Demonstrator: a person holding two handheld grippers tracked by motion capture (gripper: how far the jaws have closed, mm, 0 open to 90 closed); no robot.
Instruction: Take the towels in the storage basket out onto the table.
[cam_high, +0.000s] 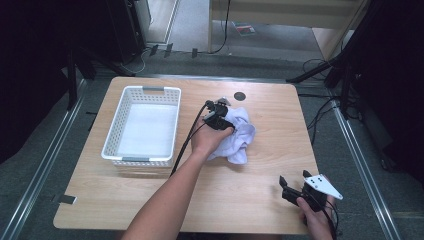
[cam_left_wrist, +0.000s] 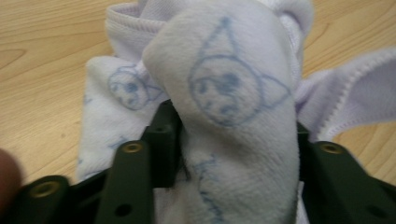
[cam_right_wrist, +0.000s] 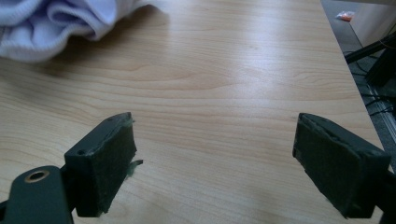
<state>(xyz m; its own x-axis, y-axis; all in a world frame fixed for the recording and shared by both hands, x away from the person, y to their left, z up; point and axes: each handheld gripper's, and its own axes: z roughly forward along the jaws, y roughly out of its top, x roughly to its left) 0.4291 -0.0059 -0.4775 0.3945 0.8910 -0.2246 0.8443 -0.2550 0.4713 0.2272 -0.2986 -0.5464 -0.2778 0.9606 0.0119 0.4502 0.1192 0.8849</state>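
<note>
Partly hidden, left claw (cam_left_wrist: 233, 154) grips towel (cam_left_wrist: 233, 93).

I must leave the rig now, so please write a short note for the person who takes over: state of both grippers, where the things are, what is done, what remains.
Left gripper: jaws shut on a fold of the white towel, mid-table, right of the basket.
Right gripper: jaws open, holding nothing, low over the table near its front right corner.
White basket: left side of the table, nothing in it.
Done: towel gripped; whether it is lifted cannot be told.
Left, probably: carry the crumpled towel to the basket and release it.
</note>
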